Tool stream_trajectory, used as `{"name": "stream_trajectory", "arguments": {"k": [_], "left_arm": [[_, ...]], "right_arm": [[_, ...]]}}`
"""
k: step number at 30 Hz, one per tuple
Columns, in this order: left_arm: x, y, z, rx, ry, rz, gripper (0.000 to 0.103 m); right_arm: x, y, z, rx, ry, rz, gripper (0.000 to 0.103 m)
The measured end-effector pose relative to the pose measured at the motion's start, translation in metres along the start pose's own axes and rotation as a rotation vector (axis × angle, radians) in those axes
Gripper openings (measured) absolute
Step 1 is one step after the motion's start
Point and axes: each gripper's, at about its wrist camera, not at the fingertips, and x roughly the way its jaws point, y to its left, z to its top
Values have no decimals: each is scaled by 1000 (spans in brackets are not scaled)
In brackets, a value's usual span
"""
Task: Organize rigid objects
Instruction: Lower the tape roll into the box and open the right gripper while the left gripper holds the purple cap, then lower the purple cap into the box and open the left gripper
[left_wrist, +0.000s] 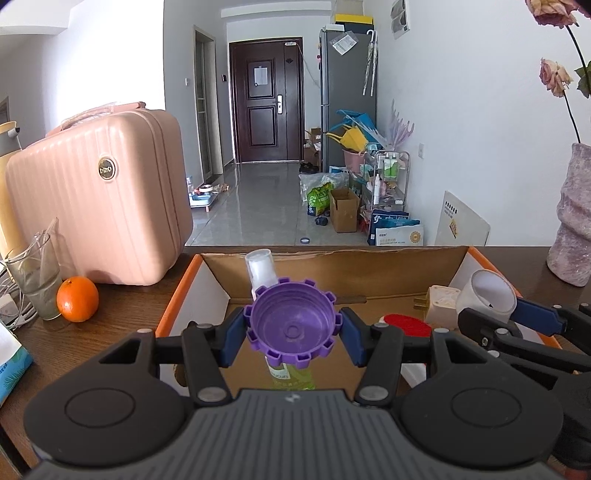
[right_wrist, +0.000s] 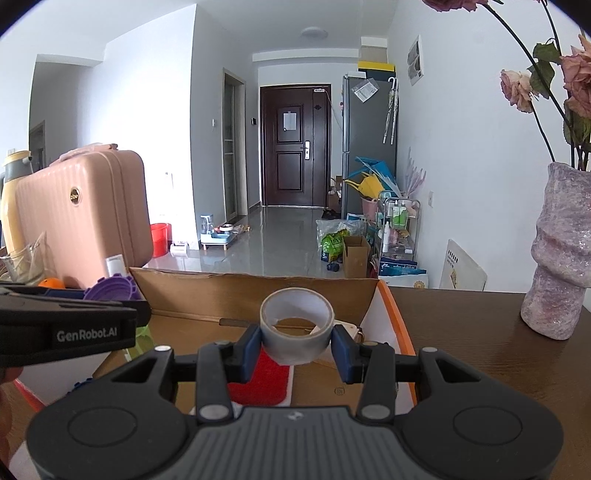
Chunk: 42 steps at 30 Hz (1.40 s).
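Partway through, I judge: a spray bottle (left_wrist: 260, 271), plug (left_wrist: 441, 304) and red pad (right_wrist: 258, 380) already lie in the box (left_wrist: 406, 266), while the left gripper (left_wrist: 293, 332) clamps a purple cap (left_wrist: 291, 325) and the right gripper (right_wrist: 295, 341) clamps a tape roll (right_wrist: 297, 325), both at frame centre over the box, not yet dropped.

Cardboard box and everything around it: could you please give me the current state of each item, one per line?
Purple cap: clamped in left gripper, above the box.
Tape roll: clamped in right gripper, above the box.
Cardboard box: open, flaps up.
Spray bottle: lying in the box.
White plug adapter: in the box.
Orange: resting on the table, outside the box.
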Motion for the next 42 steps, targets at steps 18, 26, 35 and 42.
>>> {"name": "stream_trajectory", "arguments": {"k": [18,26,35,42], "left_arm": [[6,11,1,-46,28,53,95],[3,10,1,-44,18,59,99],[-2,11,1,-55,0,61,103],[-8,12,1,-65,-7,75,103]], "right_arm": [[3,-4,1,32,24,-10,92],[3,-6,1,35,28,-15,97],[3,-7,1,31,33,-34,103],[-4,-7,1,40,22,-59,103]]}}
